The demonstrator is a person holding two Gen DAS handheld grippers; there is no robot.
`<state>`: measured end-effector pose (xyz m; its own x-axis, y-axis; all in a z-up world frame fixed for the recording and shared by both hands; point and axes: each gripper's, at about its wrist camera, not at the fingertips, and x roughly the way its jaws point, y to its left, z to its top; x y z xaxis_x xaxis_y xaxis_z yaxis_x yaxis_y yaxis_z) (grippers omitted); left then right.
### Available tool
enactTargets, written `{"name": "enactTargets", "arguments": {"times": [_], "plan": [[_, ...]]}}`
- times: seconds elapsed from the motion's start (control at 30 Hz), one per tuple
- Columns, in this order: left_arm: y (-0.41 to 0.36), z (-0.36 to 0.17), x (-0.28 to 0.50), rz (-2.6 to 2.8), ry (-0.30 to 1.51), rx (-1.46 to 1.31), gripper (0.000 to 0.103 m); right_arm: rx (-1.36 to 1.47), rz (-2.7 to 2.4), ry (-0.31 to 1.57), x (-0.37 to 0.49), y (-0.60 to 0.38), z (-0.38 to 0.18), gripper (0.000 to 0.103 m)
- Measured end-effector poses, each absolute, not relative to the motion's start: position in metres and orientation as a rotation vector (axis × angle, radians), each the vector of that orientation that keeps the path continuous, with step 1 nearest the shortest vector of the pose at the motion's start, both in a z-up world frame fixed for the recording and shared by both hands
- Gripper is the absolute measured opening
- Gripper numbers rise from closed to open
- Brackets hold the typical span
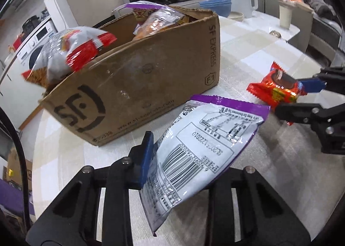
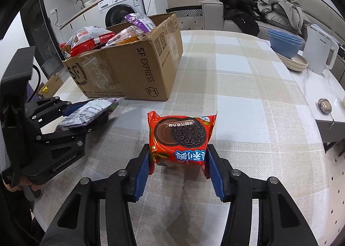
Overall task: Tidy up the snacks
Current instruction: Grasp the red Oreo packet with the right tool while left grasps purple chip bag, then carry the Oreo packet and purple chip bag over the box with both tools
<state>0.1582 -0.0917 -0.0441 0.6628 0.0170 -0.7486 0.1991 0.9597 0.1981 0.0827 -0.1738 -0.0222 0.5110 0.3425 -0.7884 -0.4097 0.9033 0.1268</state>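
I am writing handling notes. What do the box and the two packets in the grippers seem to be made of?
Box: brown corrugated cardboard, matt, with torn edges and printed ink.
Purple-edged packet: thin glossy plastic film, probably; it creases and reflects light.
Red biscuit packet: shiny film, possibly foil-lined, with crimped ends.

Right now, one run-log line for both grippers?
left gripper: shut on purple-edged snack bag | right gripper: shut on red Oreo pack | SF Express box: holds snacks
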Motion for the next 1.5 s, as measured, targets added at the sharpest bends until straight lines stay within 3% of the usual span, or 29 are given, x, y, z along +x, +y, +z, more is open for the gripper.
{"name": "enactTargets", "arguments": {"times": [0.97,1.5], "plan": [[0.020,-0.009,0.088,-0.115,0.743,-0.016,0.014,-0.125,0.483,0.928,0.074,-0.151,-0.029,0.051],[0.047,0.052,0.041,-0.110,0.642,-0.040,0.014,-0.078,0.538,0.815,0.067,-0.140,0.012,0.051]]}}
